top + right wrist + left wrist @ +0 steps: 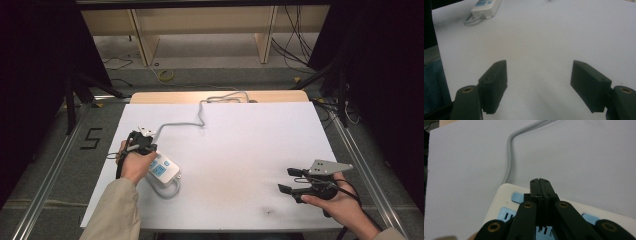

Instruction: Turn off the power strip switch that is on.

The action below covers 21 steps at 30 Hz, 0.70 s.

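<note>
My left gripper, jaws together, hovers over the power strip at the table's left; right gripper gapes. Rigid, light, slick plastic: I'd grip its 2 long sides.

One sign can be read: a large black figure "5" marked on the grey floor, at the left of the high view, just beside the table's left edge and the metal rail that runs along it. The white power strip on the table carries blue socket faces, but any print on it is too small and blurred to read, both in the high view and in the left gripper view.
</note>
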Motion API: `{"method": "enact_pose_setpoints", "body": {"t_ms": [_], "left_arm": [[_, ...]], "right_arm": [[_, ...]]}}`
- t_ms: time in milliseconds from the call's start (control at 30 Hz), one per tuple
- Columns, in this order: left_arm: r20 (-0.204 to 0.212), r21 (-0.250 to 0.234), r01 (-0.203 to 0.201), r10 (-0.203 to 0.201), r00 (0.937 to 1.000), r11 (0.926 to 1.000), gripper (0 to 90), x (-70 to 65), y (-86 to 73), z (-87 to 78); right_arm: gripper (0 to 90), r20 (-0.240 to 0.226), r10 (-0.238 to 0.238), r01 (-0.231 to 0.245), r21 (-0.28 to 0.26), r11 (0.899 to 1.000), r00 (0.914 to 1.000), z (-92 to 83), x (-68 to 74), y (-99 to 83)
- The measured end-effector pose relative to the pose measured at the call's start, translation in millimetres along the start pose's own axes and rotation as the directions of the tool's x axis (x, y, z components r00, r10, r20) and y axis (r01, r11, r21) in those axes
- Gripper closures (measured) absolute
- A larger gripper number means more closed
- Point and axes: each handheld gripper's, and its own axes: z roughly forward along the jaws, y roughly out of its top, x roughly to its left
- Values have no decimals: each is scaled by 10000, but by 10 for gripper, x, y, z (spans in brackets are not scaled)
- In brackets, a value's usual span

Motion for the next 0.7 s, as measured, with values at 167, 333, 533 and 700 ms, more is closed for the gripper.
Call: {"method": "enact_pose_setpoints", "body": {"t_ms": [167,333,533,700], "left_arm": [[121,263,-30,27,9999,9996,900,-18,0,36],[276,717,-141,122,9995,9973,900,-42,3,73],[366,872,-205,174,9992,9960,900,-68,10,100],[413,1017,-256,215,9989,9945,900,-82,16,116]], "right_arm": [[300,3,-26,26,-11,10000,10000,1,-1,0],[300,1,-26,26,-6,10000,10000,0,-2,-1],[300,-14,-15,15,7,10000,10000,1,2,-1],[299,-3,-25,25,1,10000,10000,1,-1,-1]]}}
